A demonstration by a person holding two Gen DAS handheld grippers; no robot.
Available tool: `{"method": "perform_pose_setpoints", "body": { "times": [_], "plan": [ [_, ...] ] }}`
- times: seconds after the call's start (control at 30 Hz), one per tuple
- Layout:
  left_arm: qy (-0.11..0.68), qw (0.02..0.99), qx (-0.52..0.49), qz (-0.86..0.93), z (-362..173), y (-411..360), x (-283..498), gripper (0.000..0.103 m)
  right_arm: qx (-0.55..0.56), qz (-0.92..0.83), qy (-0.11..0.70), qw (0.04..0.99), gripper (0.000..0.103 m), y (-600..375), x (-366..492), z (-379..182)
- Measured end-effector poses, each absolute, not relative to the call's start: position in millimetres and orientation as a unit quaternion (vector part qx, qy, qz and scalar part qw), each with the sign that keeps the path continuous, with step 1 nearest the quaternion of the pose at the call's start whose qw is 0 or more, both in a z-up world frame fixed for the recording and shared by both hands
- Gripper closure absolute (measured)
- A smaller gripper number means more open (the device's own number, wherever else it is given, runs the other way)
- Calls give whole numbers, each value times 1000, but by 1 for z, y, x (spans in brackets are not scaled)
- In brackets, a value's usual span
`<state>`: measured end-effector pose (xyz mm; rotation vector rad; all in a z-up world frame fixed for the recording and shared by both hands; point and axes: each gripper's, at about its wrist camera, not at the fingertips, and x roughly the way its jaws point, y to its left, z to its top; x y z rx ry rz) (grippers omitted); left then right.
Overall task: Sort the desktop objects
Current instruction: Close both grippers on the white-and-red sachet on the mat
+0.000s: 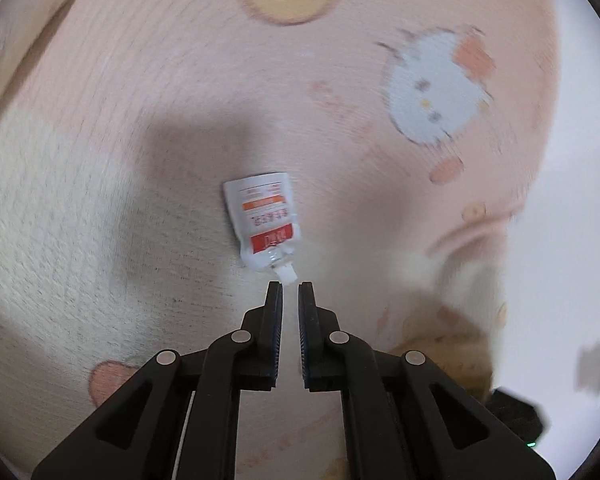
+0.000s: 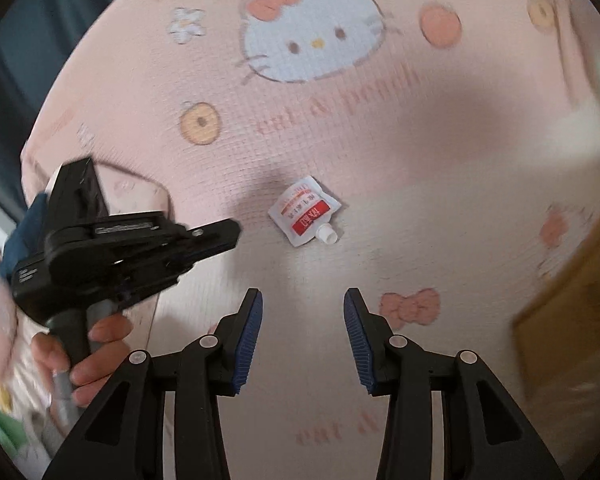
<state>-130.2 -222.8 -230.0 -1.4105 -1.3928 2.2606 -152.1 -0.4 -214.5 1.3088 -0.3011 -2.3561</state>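
Observation:
A small white tube with a red and orange label (image 1: 263,220) lies flat on the pink cartoon-print cloth (image 1: 180,80), its white cap toward my left gripper. It also shows in the right wrist view (image 2: 306,211). My left gripper (image 1: 290,286) hovers just short of the cap, jaws nearly closed with a narrow gap and nothing between them. In the right wrist view the left gripper (image 2: 224,232) comes in from the left, held by a hand. My right gripper (image 2: 303,300) is open and empty, a little back from the tube.
A brown cardboard box (image 2: 572,304) stands at the right edge of the cloth (image 2: 380,140); it also shows blurred in the left wrist view (image 1: 448,344). The cloth's edge and a dark blue surface (image 2: 28,32) lie to the far left.

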Motion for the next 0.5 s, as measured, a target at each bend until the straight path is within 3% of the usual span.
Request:
{"method": "perform_pose_setpoints", "body": {
  "times": [0.17,0.23,0.3,0.5],
  "plan": [
    [-463,82,-481,740,-230,-222,-150,78,485,-847,-107,190,64,-11,-175,-238],
    [-433,77,-479,760,-220,-221,-157,63,490,-843,-112,190,64,-13,-184,-244],
    [-400,70,-469,784,-213,-221,-169,55,497,-841,-118,179,64,-17,-193,-251],
    [-355,42,-484,799,-228,-227,-205,54,519,-827,-163,142,64,-16,-211,-273]
  ]
}}
